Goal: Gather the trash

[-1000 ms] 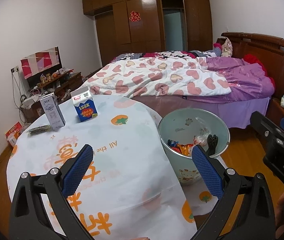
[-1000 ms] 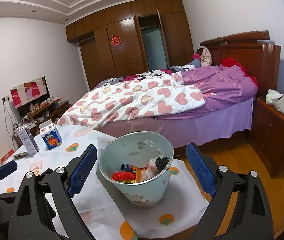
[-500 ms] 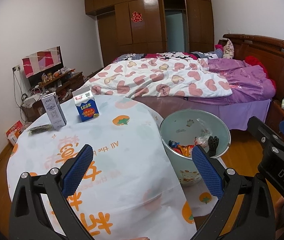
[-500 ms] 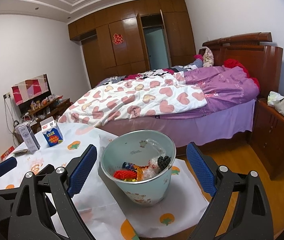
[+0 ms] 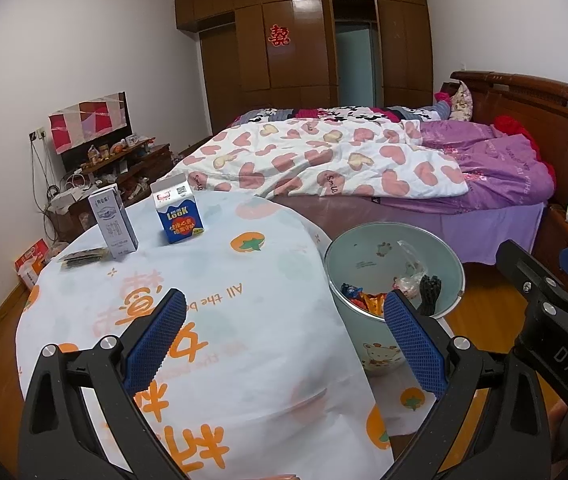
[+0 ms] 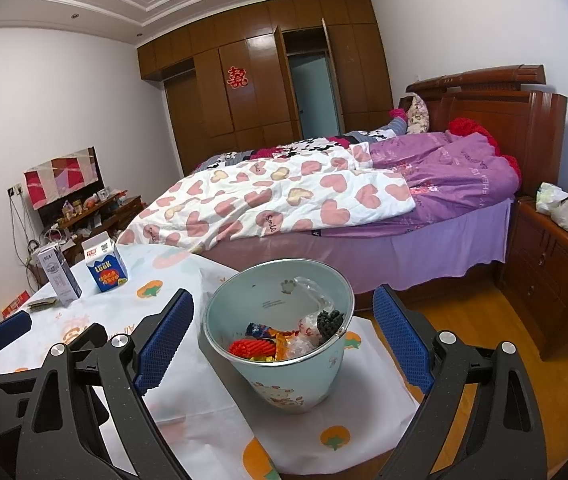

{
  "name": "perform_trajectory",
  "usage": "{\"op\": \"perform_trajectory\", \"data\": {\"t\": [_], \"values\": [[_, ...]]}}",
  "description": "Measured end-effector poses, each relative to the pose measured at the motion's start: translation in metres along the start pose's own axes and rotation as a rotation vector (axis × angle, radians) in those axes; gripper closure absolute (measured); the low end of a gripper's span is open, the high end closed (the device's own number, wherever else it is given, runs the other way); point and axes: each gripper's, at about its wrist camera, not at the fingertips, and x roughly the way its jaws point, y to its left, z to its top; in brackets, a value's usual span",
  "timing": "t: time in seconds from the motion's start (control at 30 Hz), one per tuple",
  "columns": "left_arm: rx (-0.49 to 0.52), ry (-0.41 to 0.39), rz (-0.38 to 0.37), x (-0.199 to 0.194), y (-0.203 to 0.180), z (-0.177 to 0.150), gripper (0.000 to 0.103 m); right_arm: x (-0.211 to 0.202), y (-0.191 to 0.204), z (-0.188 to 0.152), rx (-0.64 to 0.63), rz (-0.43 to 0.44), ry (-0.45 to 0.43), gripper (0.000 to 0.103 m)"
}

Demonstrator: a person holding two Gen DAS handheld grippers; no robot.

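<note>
A pale green bin (image 6: pixel 280 364) with wrappers inside stands on the low cloth flap beside the table; it also shows in the left wrist view (image 5: pixel 384 340). On the table's far side stand a blue and white carton (image 5: pixel 178 214) and a grey carton (image 5: pixel 113 227), with a flat dark wrapper (image 5: pixel 82 258) beside the grey one. Both cartons show in the right wrist view (image 6: pixel 105 267) (image 6: pixel 59 274). My left gripper (image 5: pixel 284 338) is open and empty above the table's near part. My right gripper (image 6: pixel 284 338) is open and empty, its fingers on either side of the bin.
The round table (image 5: pixel 212 320) has a white cloth with orange print. A bed (image 5: pixel 364 168) with a heart quilt lies behind. A wooden nightstand (image 6: pixel 556 272) stands at the right, a cluttered TV stand (image 5: pixel 116 164) at the left wall.
Both views have shifted only slightly; the scene sits a touch lower in frame. Both grippers stay open and empty.
</note>
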Motion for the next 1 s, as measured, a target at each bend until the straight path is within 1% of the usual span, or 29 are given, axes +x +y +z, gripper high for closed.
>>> {"op": "perform_trajectory", "data": {"t": [0.6,0.8,1.0], "values": [[-0.009,0.008,0.008,0.0021,0.0024,-0.0022,0.006,-0.0001,-0.0001,-0.001,0.005,-0.002,-0.004,0.013],[-0.014,0.004,0.023,0.0019,0.0032,-0.0008,0.006,-0.0015,-0.0038,-0.0014,0.017,-0.009,-0.008,0.013],[-0.001,-0.01,0.053,0.0002,0.0008,0.0004,0.006,-0.0044,-0.0054,0.0004,0.02,-0.01,-0.013,0.012]]}}
